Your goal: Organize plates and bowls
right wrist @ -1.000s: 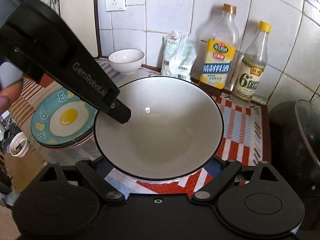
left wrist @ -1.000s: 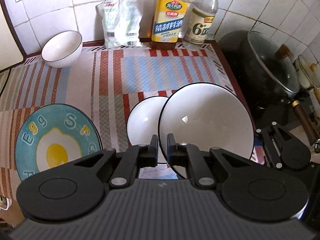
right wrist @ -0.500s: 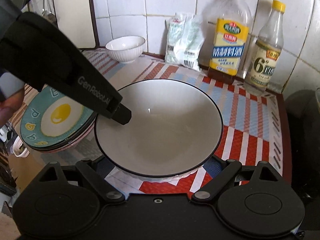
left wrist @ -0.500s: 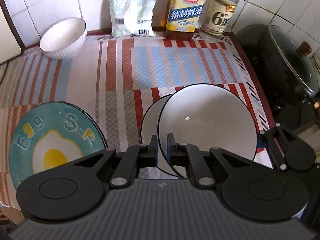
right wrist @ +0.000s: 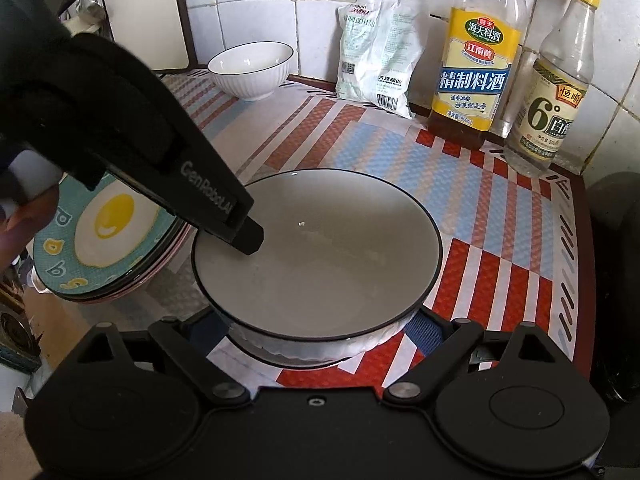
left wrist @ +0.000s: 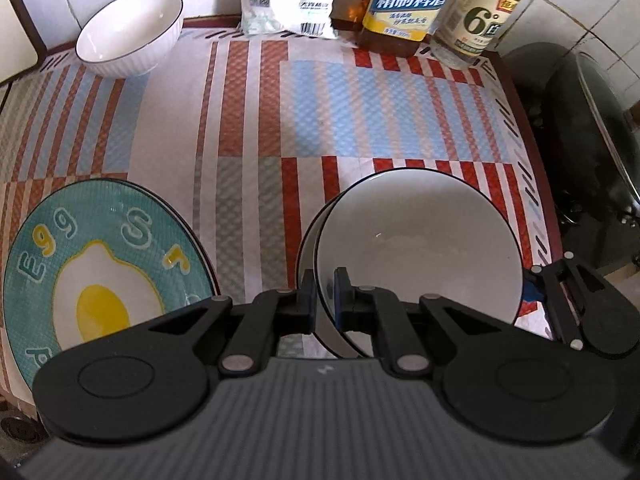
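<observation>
Tiled kitchen counter: the left gripper [left wrist: 323, 294], pitched steeply down, is clamped on the near rim of a large bowl [left wrist: 420, 248] being nested into the bowl beneath [right wrist: 312, 350]. The right gripper [right wrist: 316, 320] is spread wide around both, nothing pinched. Dropped off-centre, the bowl could chip or tip toward the egg plate [left wrist: 100, 264].

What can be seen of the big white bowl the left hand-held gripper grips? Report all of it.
The big white bowl is wide and shallow, glossy like glazed ceramic, with a thin black rim and an empty, clean-looking inside. It sits upright, nested in a second white bowl with a ribbed outside, on the striped mat beside the egg plate. The left hand-held gripper pinches its near-left rim, one finger inside, one outside. The right hand-held gripper's fingers flank the pair, contact unclear.
</observation>
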Demonstrator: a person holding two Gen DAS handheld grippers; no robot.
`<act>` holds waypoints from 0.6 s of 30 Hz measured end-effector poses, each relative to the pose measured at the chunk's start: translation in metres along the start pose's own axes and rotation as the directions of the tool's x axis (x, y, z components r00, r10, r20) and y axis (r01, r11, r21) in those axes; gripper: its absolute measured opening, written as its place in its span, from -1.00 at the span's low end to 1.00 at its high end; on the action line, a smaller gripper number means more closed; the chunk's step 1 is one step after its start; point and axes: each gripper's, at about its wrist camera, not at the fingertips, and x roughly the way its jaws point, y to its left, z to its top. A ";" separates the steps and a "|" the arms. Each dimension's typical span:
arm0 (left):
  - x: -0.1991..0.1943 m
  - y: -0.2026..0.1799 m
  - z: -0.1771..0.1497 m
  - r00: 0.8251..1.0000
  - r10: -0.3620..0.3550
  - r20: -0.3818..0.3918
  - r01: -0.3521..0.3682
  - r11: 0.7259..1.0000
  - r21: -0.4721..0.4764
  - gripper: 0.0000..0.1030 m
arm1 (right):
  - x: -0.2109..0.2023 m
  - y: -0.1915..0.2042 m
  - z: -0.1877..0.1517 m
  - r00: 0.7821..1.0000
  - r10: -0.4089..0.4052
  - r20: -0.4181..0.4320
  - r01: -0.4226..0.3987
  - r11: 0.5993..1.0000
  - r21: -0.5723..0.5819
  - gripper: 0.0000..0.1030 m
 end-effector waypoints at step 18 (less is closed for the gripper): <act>0.006 0.010 0.005 0.998 -0.044 -0.049 0.037 0.990 -0.133 -0.85 | -0.004 0.010 0.007 0.991 -0.074 -0.109 0.072 0.997 -0.020 0.86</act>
